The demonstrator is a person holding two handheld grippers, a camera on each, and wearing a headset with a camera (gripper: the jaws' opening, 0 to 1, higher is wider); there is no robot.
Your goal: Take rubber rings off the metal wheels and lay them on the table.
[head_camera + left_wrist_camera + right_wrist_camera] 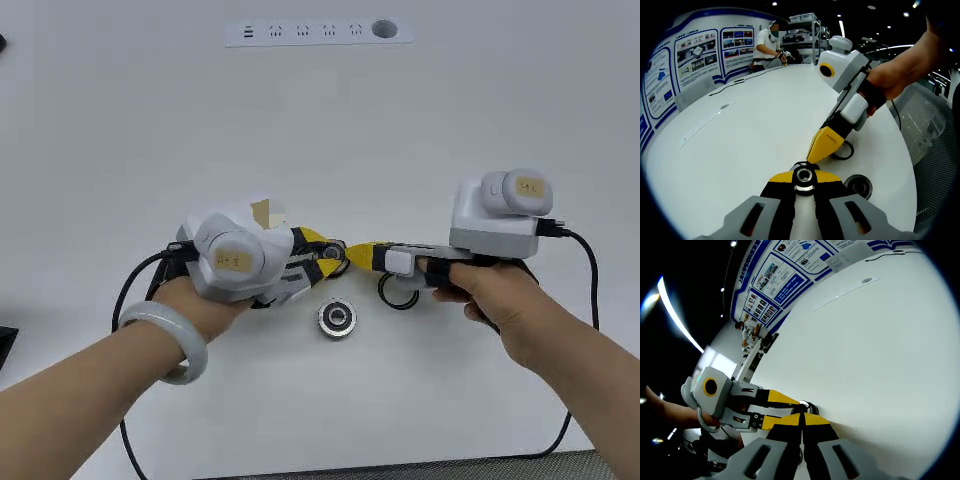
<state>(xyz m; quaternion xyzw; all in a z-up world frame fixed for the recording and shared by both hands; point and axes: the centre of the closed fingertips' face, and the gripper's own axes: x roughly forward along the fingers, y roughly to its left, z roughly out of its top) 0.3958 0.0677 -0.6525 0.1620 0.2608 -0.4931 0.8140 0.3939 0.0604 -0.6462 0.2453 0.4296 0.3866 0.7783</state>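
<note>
Yellow-tipped, my left gripper [803, 175] is clamped on a metal wheel [804, 181]. My right gripper [801, 416] has its jaws pressed together at that wheel; whether they pinch rubber, I cannot tell. The head view adds a loose rubber ring [398, 292] at 5 o'clock from the right gripper's tips. A second wheel [337, 318] lies at 6 on the tabletop [300, 120].

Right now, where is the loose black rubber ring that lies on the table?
In the head view, the rubber ring lies flat on the table beneath the right claw, just up and to the right of the loose metal wheel.
</note>
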